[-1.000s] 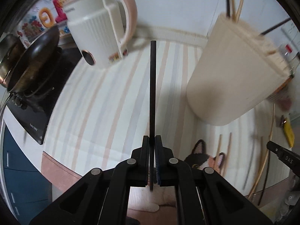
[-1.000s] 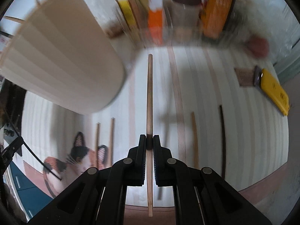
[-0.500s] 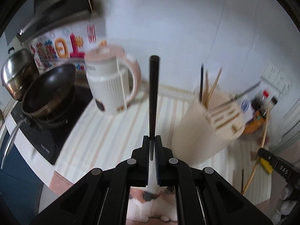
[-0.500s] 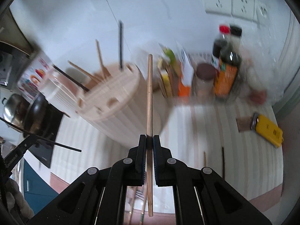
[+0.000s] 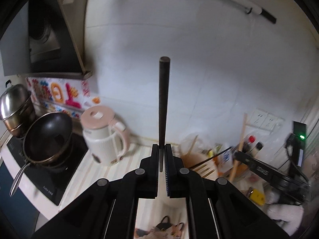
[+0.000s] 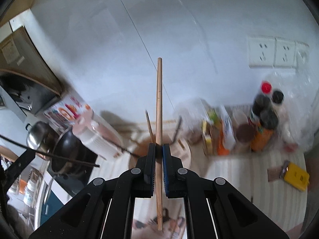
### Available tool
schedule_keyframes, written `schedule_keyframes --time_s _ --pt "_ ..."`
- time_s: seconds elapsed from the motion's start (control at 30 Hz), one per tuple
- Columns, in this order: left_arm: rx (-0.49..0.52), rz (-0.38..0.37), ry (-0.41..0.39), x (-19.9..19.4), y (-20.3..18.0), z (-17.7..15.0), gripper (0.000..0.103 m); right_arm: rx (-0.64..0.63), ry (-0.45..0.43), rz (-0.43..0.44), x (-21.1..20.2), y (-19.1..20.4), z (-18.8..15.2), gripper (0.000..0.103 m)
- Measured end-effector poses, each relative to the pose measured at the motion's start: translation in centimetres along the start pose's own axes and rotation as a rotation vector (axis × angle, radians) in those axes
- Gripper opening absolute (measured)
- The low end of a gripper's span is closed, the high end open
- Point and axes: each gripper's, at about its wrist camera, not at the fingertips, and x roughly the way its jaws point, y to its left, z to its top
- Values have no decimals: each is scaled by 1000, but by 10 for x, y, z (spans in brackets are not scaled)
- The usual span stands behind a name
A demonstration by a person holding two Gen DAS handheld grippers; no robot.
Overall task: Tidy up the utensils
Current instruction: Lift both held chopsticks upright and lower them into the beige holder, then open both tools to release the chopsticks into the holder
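My left gripper [image 5: 161, 149] is shut on a black chopstick [image 5: 163, 99] that points up toward the wall. My right gripper [image 6: 159, 149] is shut on a light wooden chopstick [image 6: 159, 103], also pointing up. The beige utensil holder [image 6: 179, 153] stands below and just beyond the right gripper, with several chopsticks standing in its slots; it also shows in the left wrist view [image 5: 201, 159], right of the left gripper. The right gripper with its wooden chopstick appears at the right of the left wrist view [image 5: 239, 139].
A pink-and-white kettle [image 5: 105, 137], a black wok [image 5: 47, 137] on the cooktop and a steel pot [image 5: 14, 105] stand at left. Sauce bottles [image 6: 263, 107], packets [image 6: 217, 131] and a yellow object [image 6: 295, 176] sit at right on the striped counter mat [image 6: 249, 171].
Both grippers have risen and tilted up away from the counter, each still holding its chopstick. The holder now lies lower and farther in both views.
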Motion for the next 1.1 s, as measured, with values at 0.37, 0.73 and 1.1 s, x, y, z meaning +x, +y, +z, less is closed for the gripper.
schedule_keyframes --time_s 0.37,0.73,1.1 --pt "61 -54 83 66 -44 7 3 38 -175 23 29 1 55 7" --pt "78 -45 212 139 -51 -4 3 83 -276 33 81 -24 53 7" --pt "73 -53 291 129 -53 -9 30 -24 -172 34 92 -22 40 38"
